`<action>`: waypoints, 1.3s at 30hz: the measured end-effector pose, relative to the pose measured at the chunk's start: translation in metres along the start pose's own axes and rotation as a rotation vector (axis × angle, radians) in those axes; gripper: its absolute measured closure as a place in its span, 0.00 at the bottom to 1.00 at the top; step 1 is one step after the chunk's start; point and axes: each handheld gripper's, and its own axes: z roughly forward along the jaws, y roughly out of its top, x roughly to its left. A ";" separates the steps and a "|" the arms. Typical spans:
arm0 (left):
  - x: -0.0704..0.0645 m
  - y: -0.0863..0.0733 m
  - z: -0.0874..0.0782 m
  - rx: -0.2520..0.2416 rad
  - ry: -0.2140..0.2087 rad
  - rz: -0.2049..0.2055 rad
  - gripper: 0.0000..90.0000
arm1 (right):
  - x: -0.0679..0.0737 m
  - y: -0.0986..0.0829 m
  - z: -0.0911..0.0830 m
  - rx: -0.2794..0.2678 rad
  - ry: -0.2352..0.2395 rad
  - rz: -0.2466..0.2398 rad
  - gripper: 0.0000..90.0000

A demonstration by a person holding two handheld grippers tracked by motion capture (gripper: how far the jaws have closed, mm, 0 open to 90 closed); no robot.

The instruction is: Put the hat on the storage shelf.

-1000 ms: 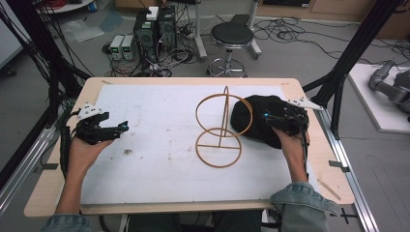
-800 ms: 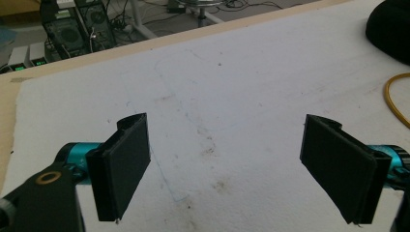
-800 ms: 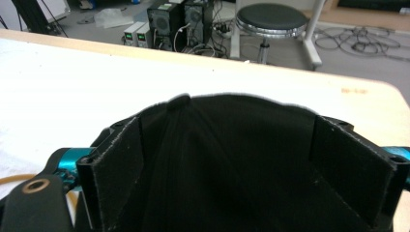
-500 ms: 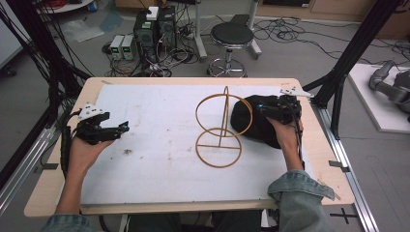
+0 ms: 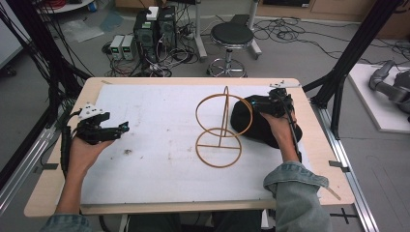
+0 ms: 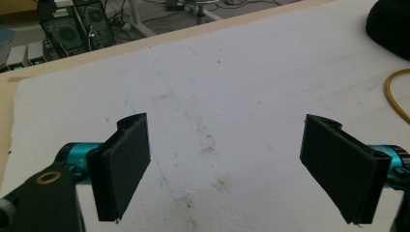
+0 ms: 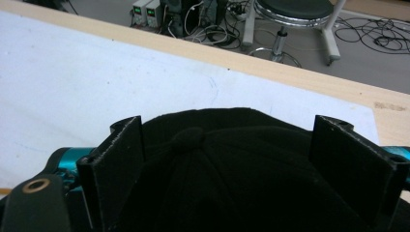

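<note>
cap: a black cap (image 5: 256, 126) lies at the right of the high view, on the white sheet (image 5: 159, 140) that covers the worktop (image 5: 58, 193), just behind and right of the stand; in the right gripper view its crown and top button fill the lower middle of the frame.
right hand-held gripper: the right hand-held gripper (image 7: 227, 164) has slid up and left over the cap in the last second; its jaws are spread wide, one on each side of the crown, not yet pressing the fabric.
meaning: this looks like the approach to a grasp just finishing; closing on the crown would be the next step, probably to lift the cap toward the stand.
stand: a yellow wire stand (image 5: 220, 128), an upright ring on a post over a flat ring base, sits at centre frame, unmoved, its ring edge overlapping the cap as seen from above.
left hand-held gripper: the left hand-held gripper (image 6: 225, 174) rests at the left of the high view, unchanged, jaws wide apart and empty over bare sheet.
</note>
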 end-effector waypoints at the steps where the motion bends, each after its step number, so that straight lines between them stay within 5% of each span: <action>1: 0.000 0.000 0.000 0.001 0.000 -0.001 0.20 | 0.002 -0.001 0.002 0.015 -0.004 -0.016 0.14; 13: 0.001 0.000 -0.002 -0.009 -0.006 -0.007 0.20 | 0.002 -0.008 0.014 0.123 0.003 -0.035 0.20; 25: 0.001 0.000 -0.002 -0.009 -0.001 -0.008 0.21 | 0.002 -0.011 0.016 0.181 0.004 -0.046 0.54; 39: 0.003 0.001 -0.005 -0.015 0.007 -0.025 0.21 | 0.008 -0.004 0.003 0.121 -0.036 -0.102 0.87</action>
